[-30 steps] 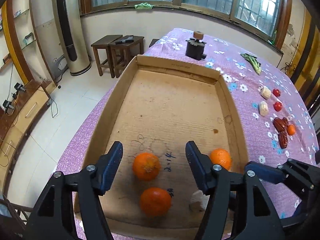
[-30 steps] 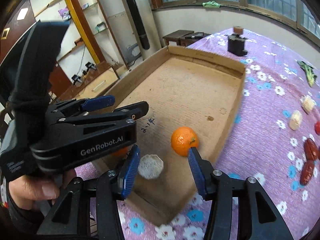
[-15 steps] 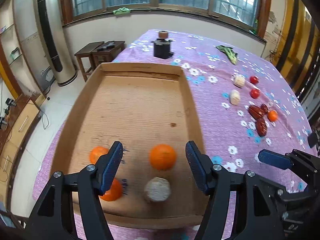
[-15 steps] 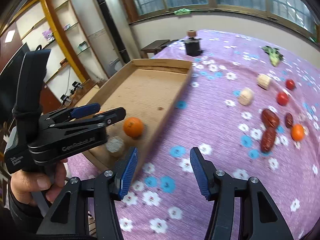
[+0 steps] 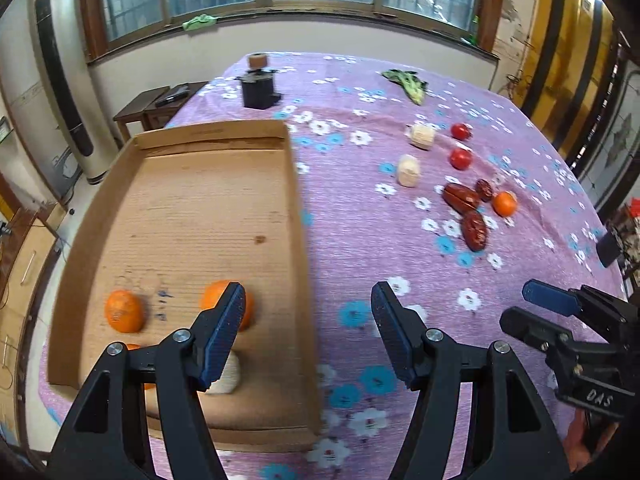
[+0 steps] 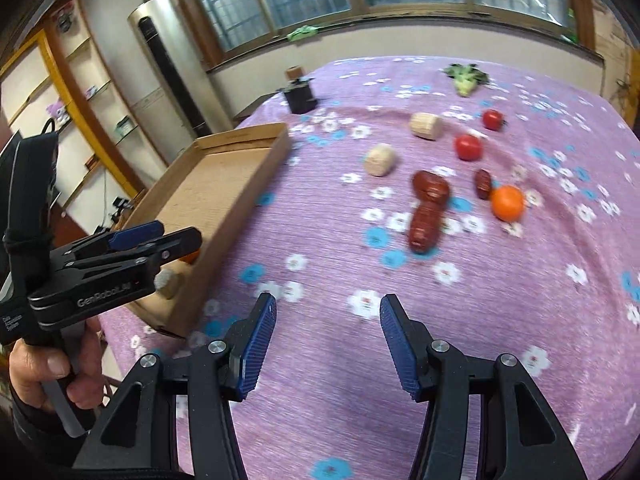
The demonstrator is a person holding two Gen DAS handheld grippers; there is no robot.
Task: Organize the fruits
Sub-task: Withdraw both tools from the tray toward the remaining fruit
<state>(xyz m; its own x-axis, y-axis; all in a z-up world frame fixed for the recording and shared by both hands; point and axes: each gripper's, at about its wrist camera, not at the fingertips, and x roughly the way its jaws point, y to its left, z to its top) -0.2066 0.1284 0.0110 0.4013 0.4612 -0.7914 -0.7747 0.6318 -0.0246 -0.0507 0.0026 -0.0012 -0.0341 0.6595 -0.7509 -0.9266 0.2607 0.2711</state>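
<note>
A cardboard tray [image 5: 298,208] lies on the left of the table. It holds an orange [image 5: 124,311], a second orange [image 5: 214,298] half behind my left finger, a third barely showing, and a pale round piece [image 5: 228,376]. My left gripper [image 5: 308,296] hangs open and empty over the tray's right wall. My right gripper [image 6: 326,308] is open and empty above bare cloth. Ahead of it lie a loose orange [image 6: 507,202], dark red dates [image 6: 425,224], two tomatoes [image 6: 468,147] and two pale pieces [image 6: 379,159]. The tray [image 6: 244,196] is to its left.
A purple flowered cloth [image 5: 360,240] covers the table. A black holder [image 5: 259,88] and a green vegetable [image 5: 408,82] sit at the far end. A hand [image 6: 44,364] holds the left gripper [image 6: 178,234]. The table's left edge drops to floor, stools and shelves.
Both grippers have swung right, away from the tray's inside towards the loose fruit on the cloth. The right gripper has left the orange lying in the tray. Both stay open and empty.
</note>
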